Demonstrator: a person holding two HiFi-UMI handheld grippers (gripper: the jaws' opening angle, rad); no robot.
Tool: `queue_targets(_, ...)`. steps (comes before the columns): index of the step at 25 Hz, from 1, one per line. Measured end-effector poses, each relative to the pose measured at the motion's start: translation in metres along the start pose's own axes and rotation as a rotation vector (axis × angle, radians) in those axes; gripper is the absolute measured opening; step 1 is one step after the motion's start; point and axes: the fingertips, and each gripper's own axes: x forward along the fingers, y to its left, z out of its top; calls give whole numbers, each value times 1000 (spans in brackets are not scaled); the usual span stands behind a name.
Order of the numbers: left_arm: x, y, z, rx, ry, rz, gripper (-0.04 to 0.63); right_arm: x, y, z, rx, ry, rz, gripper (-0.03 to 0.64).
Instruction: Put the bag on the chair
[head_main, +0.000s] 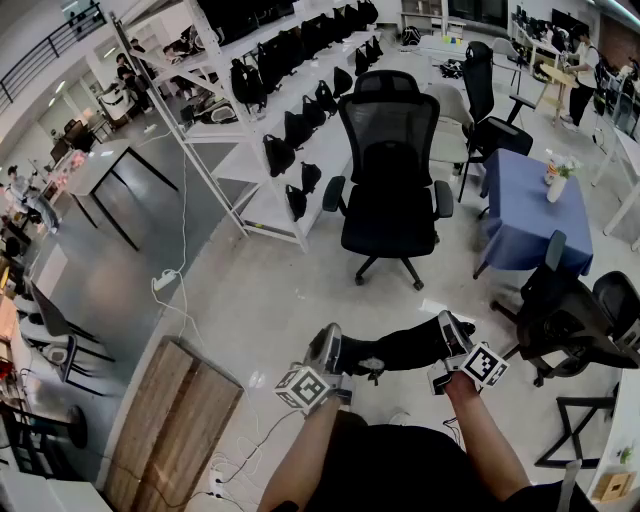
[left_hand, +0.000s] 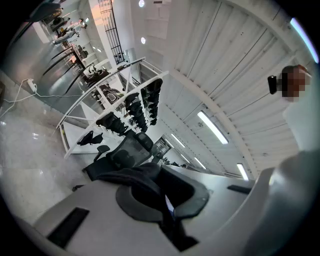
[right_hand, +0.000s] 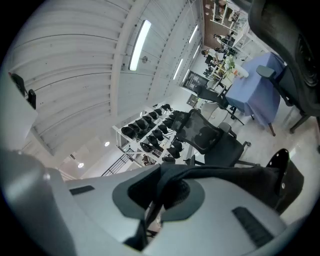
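Observation:
A black bag (head_main: 400, 350) hangs stretched between my two grippers, low in the head view. My left gripper (head_main: 332, 352) is shut on the bag's left end, and my right gripper (head_main: 447, 340) is shut on its right end. The black mesh office chair (head_main: 390, 185) stands ahead of both grippers on the pale floor, its seat bare. In the left gripper view, dark bag fabric (left_hand: 137, 177) is pinched in the left gripper (left_hand: 164, 202), with the chair (left_hand: 125, 152) beyond. In the right gripper view, the bag (right_hand: 225, 177) runs out of the right gripper (right_hand: 159, 195) toward the chair (right_hand: 210, 137).
A white shelf rack (head_main: 290, 130) loaded with several black bags stands left of the chair. A blue-covered table (head_main: 530, 205) with a vase sits to the right, more black chairs (head_main: 570, 315) nearer me. A wooden board (head_main: 170, 420) and a power strip with cable (head_main: 165, 280) lie at lower left.

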Motion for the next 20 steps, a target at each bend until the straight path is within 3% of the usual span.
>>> queue_targets(5,-2,-4,1,25,-9,-7,14,-10,-9,0,-8,25,-66,8)
queue_targets(8,1,-9,6,28,-27,-11,14,-3,4,2,-25,46,12,8)
queue_targets(20,27,-18,23,62,9,-35,14,17,10,14,-82,64,32,8)
